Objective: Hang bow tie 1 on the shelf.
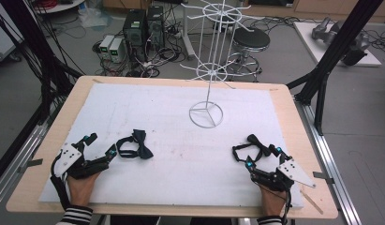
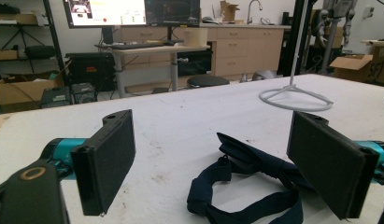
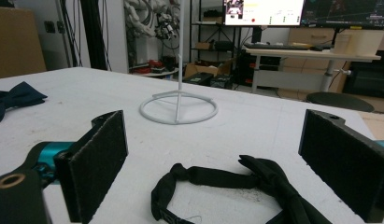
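Between the spread jaws of the left gripper (image 2: 217,163) lies a navy bow tie (image 2: 248,184); the right gripper's (image 3: 217,163) spread jaws flank a black bow tie (image 3: 241,189).

Desk (image 1: 284,140): light wooden top, most of it covered by a white sheet.
White wire display stand (image 1: 206,70): upright on the sheet toward the desk's far edge, a ring base with a thin pole and two tiers of spoked arms.
Round black stool (image 1: 251,40): on the floor beyond the desk, just behind the stand.
Computer towers (image 1: 143,26): on the floor beyond the desk's far left, amid tangled cables.
Monitors (image 2: 131,11): on another table well behind the desk.
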Tool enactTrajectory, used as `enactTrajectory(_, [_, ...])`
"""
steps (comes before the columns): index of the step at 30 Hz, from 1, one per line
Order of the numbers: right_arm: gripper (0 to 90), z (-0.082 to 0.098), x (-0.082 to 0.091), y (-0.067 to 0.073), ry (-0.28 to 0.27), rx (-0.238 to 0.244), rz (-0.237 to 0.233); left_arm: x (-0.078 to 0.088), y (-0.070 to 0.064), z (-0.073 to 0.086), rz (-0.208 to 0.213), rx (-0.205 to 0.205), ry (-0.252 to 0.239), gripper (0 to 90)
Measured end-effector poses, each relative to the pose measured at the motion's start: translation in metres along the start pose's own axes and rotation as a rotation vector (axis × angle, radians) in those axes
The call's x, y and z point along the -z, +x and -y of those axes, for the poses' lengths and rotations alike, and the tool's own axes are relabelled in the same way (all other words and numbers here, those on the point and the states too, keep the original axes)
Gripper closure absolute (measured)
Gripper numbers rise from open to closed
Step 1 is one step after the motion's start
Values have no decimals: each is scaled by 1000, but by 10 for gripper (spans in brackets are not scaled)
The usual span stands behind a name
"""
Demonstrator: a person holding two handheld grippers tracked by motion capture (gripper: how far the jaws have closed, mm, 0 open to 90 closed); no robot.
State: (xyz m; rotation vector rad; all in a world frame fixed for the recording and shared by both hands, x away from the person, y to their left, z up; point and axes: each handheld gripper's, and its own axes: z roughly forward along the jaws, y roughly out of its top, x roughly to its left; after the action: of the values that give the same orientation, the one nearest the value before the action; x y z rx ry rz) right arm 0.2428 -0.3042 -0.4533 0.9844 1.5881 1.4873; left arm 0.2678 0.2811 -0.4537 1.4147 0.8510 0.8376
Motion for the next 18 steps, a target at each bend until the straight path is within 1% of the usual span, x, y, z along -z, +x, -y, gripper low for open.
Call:
enactTrajectory(7, [73, 0, 1, 0, 1, -20, -3, 0, 0, 0, -2, -1, 5, 159])
enactTrajectory(8, [73, 0, 1, 0, 1, -21, -4, 0, 0, 0, -1, -2, 2, 159])
enactTrajectory(9, [73, 0, 1, -1, -7, -10, -1, 0, -1, 0, -2, -3, 0, 159])
enactTrajectory(12, [73, 0, 1, 0, 2, -21, -5, 0, 0, 0, -6, 0, 7, 160])
enactTrajectory(14, [73, 0, 1, 0, 1, -15, -5, 0, 0, 0, -4, 3, 5, 160])
enactTrajectory(16, [73, 0, 0, 0, 3, -10, -3, -1, 1, 0, -4, 14, 12, 158])
enactTrajectory(17, [73, 0, 0, 0, 0, -1, -1, -1, 1, 0, -7, 19, 13, 154])
enactTrajectory(18, [73, 0, 0, 1, 7, -10, -3, -1, 1, 0, -7, 19, 13, 152])
